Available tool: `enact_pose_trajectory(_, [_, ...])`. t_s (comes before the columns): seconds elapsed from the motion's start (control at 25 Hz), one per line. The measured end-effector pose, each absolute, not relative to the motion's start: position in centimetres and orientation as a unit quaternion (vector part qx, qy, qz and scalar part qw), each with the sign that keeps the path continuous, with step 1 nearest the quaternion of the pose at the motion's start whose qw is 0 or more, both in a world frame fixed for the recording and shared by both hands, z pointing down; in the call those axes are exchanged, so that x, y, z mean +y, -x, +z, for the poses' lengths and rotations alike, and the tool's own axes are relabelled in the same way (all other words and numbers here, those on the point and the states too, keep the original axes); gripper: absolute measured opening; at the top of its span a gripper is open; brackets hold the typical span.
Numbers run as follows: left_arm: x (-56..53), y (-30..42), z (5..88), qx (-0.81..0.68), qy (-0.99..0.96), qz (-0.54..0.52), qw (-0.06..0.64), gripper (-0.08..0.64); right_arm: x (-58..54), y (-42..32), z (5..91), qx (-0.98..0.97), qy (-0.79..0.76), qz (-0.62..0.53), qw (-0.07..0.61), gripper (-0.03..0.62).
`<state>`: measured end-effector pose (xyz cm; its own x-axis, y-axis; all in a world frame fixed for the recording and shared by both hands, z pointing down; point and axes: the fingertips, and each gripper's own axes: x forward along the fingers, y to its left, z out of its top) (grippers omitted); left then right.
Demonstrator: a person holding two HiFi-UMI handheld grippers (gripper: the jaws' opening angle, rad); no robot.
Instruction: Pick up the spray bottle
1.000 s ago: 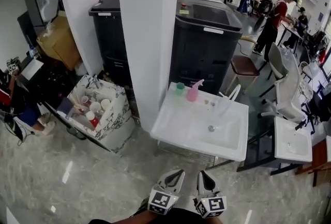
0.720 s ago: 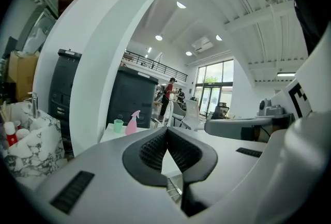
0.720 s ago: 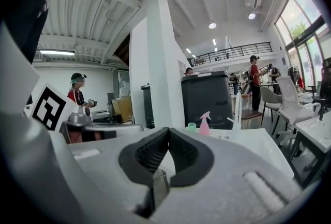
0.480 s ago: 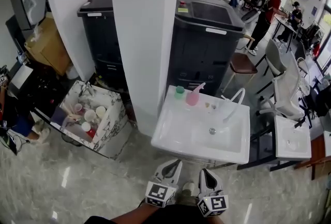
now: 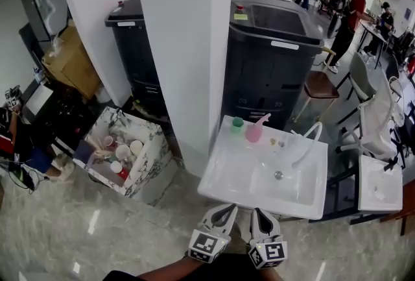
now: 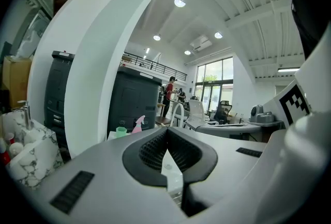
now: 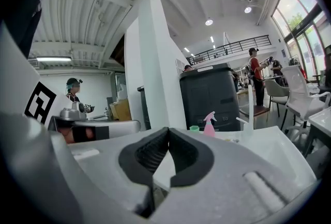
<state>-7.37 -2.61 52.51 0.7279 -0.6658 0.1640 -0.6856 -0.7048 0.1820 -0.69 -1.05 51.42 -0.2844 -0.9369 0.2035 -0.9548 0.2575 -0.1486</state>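
A pink spray bottle (image 5: 254, 131) stands upright on the back rim of a white sink (image 5: 224, 177), next to a small green cup (image 5: 237, 122). My left gripper (image 5: 227, 207) and right gripper (image 5: 257, 211) hover side by side just short of the sink's front edge, both shut with nothing held. Seen along the jaws of the left gripper (image 6: 166, 130), the bottle (image 6: 138, 124) is far ahead to the left. Beyond the closed tips of the right gripper (image 7: 168, 130), the bottle (image 7: 209, 124) lies ahead to the right.
A curved white faucet (image 5: 310, 139) rises at the sink's back right. A white pillar (image 5: 185, 46) and two black bins (image 5: 272, 59) stand behind. A marble-patterned box (image 5: 123, 153) of cups sits on the left. A second sink (image 5: 379, 185), chairs and people are on the right.
Both grippers have moved forward toward the sink, still shut. The sink and bottle now sit closer to them and further right in the head view.
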Motion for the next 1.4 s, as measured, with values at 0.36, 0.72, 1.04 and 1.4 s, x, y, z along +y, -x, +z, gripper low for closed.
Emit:
enact_pose_trajectory(0.36, [-14.6,3.7,53.1,-0.380,-0.916,0.038,0.125,0.017,-13.3,-6.1,51.8,-0.765,-0.633,0.118,0.016,-0.002])
enact_pose_trajectory(0.72, [-23.8,0.2,54.7,-0.395,-0.909,0.054,0.126,0.015,-23.1,-9.0,55.1,-0.770,-0.619,0.147,0.057,-0.001])
enact_pose_trajectory(1.04, [-28.8,-1.4,57.0,-0.406,-0.897,0.056,0.164,0.017,-30.3,-10.0,57.8,-0.780,-0.597,0.166,0.089,0.000])
enact_pose_trajectory(1.4, [-32.5,-2.9,58.8,-0.420,-0.888,0.070,0.172,0.017,-36.8,-11.0,63.0,-0.787,-0.577,0.181,0.119,0.110])
